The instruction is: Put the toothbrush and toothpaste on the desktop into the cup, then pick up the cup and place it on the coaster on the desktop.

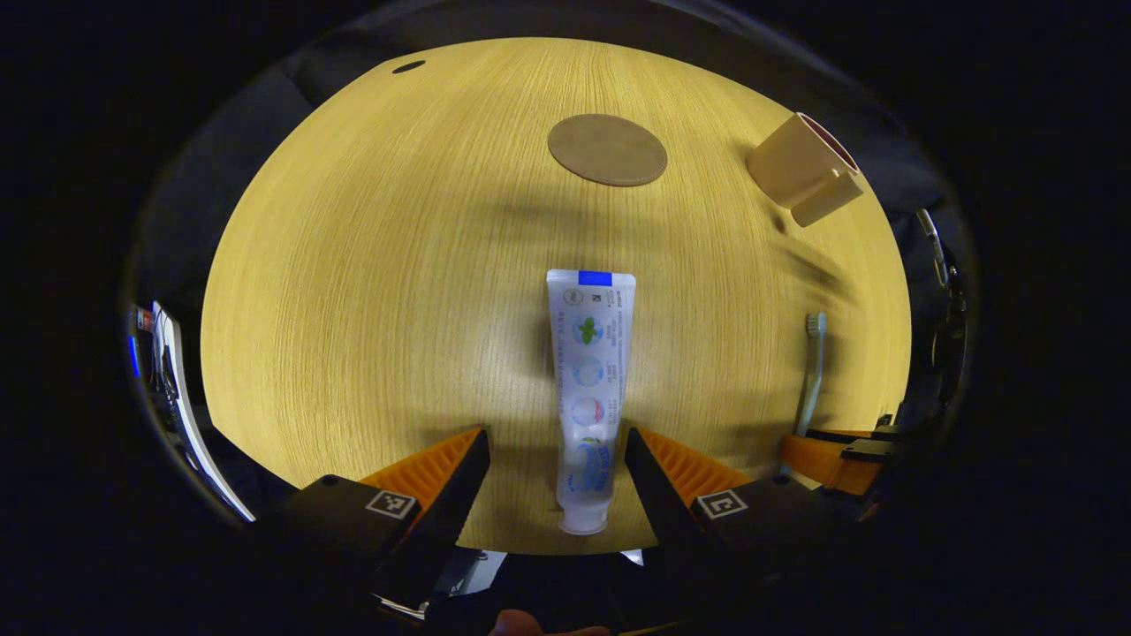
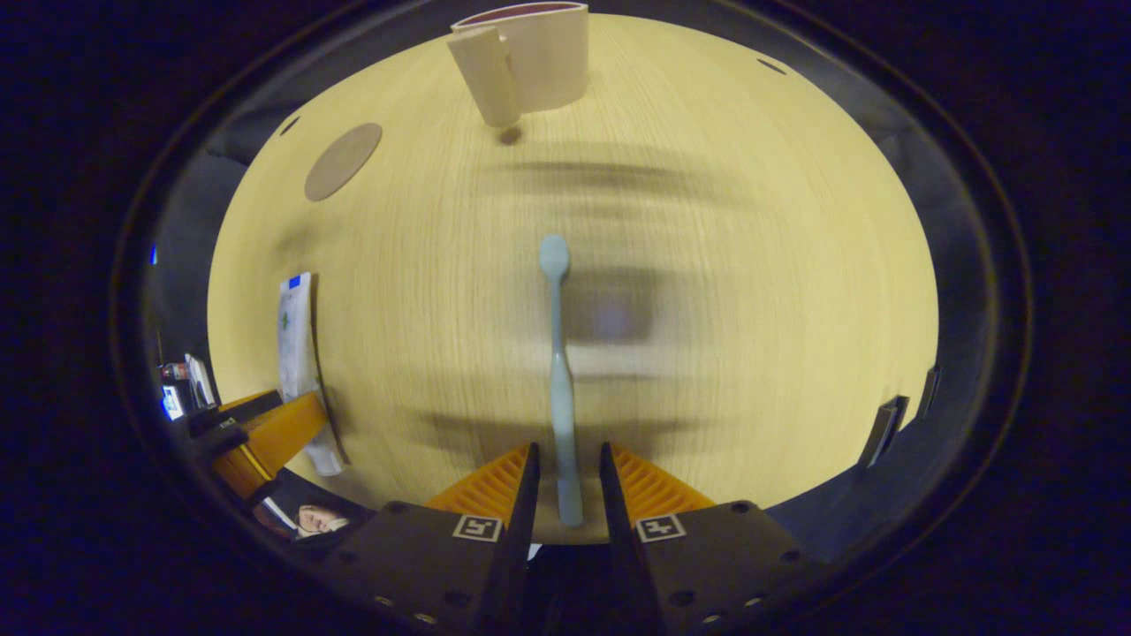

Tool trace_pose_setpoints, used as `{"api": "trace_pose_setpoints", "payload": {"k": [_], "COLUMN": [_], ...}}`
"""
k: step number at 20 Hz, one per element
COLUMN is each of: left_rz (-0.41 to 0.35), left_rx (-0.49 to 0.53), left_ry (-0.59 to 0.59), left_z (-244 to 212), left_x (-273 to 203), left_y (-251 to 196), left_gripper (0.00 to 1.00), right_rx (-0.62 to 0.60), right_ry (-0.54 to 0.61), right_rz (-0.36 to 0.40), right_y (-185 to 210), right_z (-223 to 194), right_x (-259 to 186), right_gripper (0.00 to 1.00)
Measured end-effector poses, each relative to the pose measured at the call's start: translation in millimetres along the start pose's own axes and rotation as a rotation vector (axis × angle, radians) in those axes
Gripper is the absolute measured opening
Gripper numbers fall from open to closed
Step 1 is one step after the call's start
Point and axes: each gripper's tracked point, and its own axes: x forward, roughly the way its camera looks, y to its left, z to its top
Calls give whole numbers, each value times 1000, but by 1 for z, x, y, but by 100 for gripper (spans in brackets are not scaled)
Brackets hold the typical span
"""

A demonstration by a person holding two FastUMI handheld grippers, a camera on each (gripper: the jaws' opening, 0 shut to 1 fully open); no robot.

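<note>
Both things meant for the cup (image 2: 530,57) lie flat on the table (image 1: 353,309), so putting them in is what is left, and so is setting the cup on the coaster (image 1: 607,149). The toothpaste (image 1: 587,397) lies between the jaws of the left gripper (image 1: 557,459), cap end nearest the camera. Those jaws stand wide apart with a gap on each side of the tube, so they hold nothing. The toothbrush (image 2: 559,371) lies between the jaws of the right gripper (image 2: 565,468), head pointing away ahead. Those jaws are drawn in narrow around the handle's end; whether they press on it I cannot tell.

The cup stands well ahead of the right gripper's jaws, slightly to their left, with its handle toward the camera. Its inside is hidden, so I cannot tell whether it holds anything. The coaster lies bare, well ahead of the left gripper's jaws and apart from the cup.
</note>
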Motion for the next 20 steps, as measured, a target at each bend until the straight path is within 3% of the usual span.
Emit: {"api": "trace_pose_setpoints", "payload": {"k": [6, 11, 13, 16, 18, 19, 20], "left_rz": [14, 39, 44, 53, 53, 51, 44], "left_rx": [-4, 11, 12, 19, 9, 9, 12], "left_ry": [39, 53, 58, 71, 85, 97, 113], "left_z": [49, 111, 141, 189, 224, 243, 262], "left_x": [-22, -52, -67, -90, -109, -117, -126], "left_y": [-12, -25, -32, -40, -46, -50, -54], "left_gripper": [93, 85, 83, 79, 64, 51, 46], "right_rx": [3, 37, 36, 13, -1, 0, 0], "right_ry": [18, 39, 47, 39, 38, 41, 39], "right_rz": [-28, -6, 0, -5, -5, -1, 2], "right_y": [-1, -1, -1, 0, 3, 5, 7], "right_z": [1, 3, 4, 4, 5, 3, 4], "right_x": [-1, -1, -1, -2, 0, -2, -4], "right_gripper": [22, 17, 4, 4, 4, 4, 4]}}
